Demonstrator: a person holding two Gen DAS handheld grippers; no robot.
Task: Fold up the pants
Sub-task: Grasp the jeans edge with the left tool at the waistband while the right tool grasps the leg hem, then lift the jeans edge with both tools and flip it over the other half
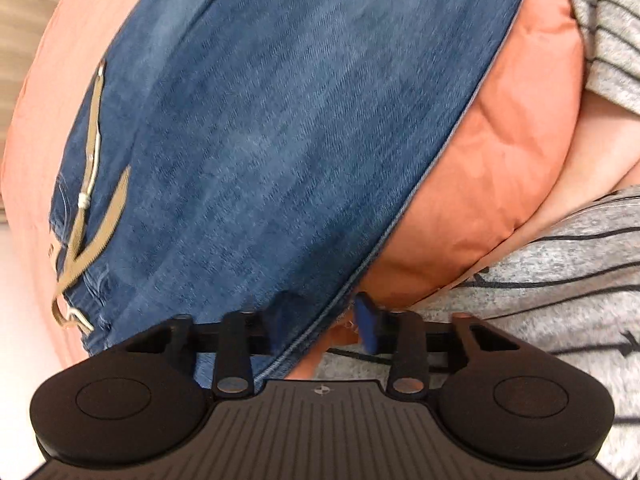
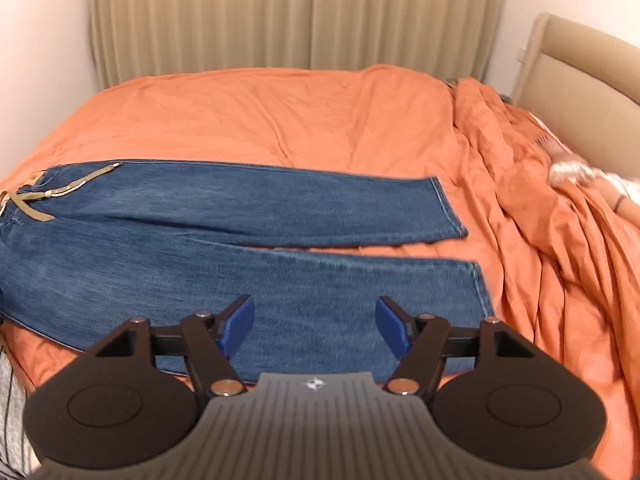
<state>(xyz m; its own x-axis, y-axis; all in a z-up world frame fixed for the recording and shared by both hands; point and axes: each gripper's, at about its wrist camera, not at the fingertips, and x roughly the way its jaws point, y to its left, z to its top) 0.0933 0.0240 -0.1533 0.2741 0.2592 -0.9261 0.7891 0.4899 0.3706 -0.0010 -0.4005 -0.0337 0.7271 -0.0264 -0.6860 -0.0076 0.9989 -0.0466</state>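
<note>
Jeans [image 2: 240, 240] lie flat on the bed [image 2: 280, 112], waist at 9 o'clock; denim looks heavy and limp, so grip the near side seam: left claw [image 1: 326, 322] narrowed astride it, not pinching; right claw [image 2: 316, 326] wide, empty.

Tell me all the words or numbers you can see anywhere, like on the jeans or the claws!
No words or numbers can be read in either view.
The jeans show no label or tag with writing.
Each claw, left claw and right claw, has only a small round cross mark on its body, a symbol and not letters.
The orange bedcover and the curtain are plain.
</note>
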